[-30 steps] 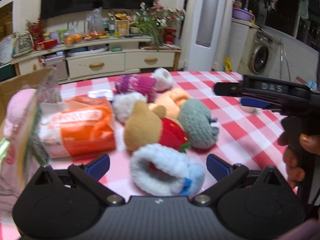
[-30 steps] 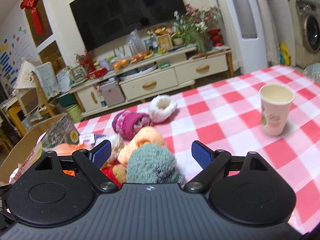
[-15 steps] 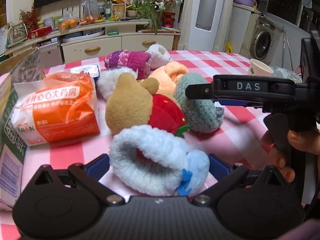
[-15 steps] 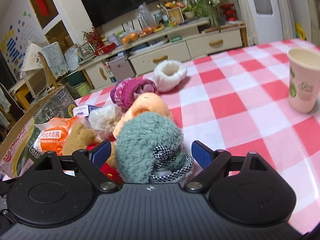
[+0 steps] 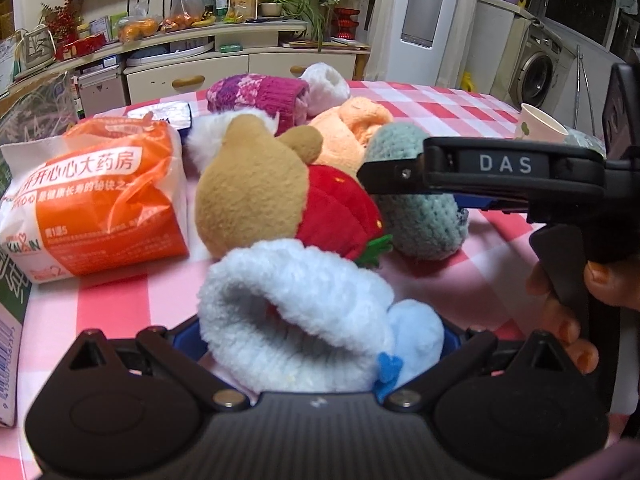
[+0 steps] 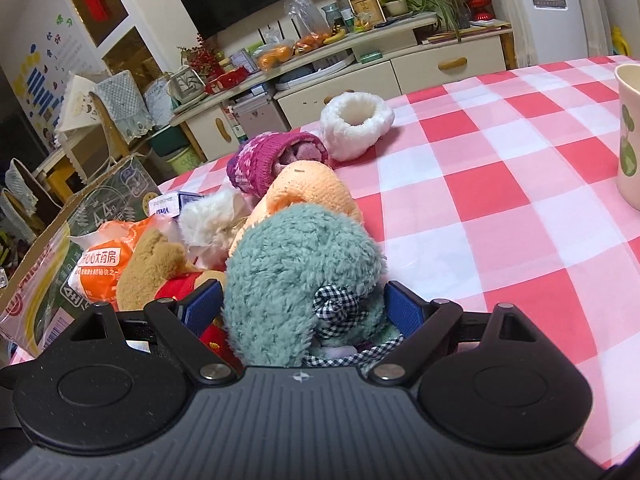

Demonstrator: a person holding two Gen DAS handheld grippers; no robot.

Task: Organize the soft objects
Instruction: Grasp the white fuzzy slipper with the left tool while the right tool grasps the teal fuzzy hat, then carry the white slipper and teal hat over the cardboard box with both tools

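A pile of soft things lies on the red-checked table (image 6: 500, 184). My left gripper (image 5: 316, 336) is open, its jaws on either side of a fluffy light-blue sock (image 5: 296, 316). My right gripper (image 6: 302, 306) is open around a grey-green plush slipper (image 6: 296, 264) with a checked bow; it also shows in the left wrist view (image 5: 420, 220). Beyond lie a brown bear with a red strawberry (image 5: 256, 192), an orange plush (image 6: 316, 192), a magenta knit sock (image 6: 264, 160) and a white fluffy cuff (image 6: 356, 124).
An orange-and-white plastic bag (image 5: 100, 200) lies left of the pile, with a cardboard box (image 6: 100, 200) behind it. A paper cup (image 6: 628, 136) stands at the right. A TV cabinet (image 6: 400, 64) stands beyond the table's far edge.
Both grippers moved forward and down: the blue sock now sits between the left jaws, the grey-green slipper between the right jaws.
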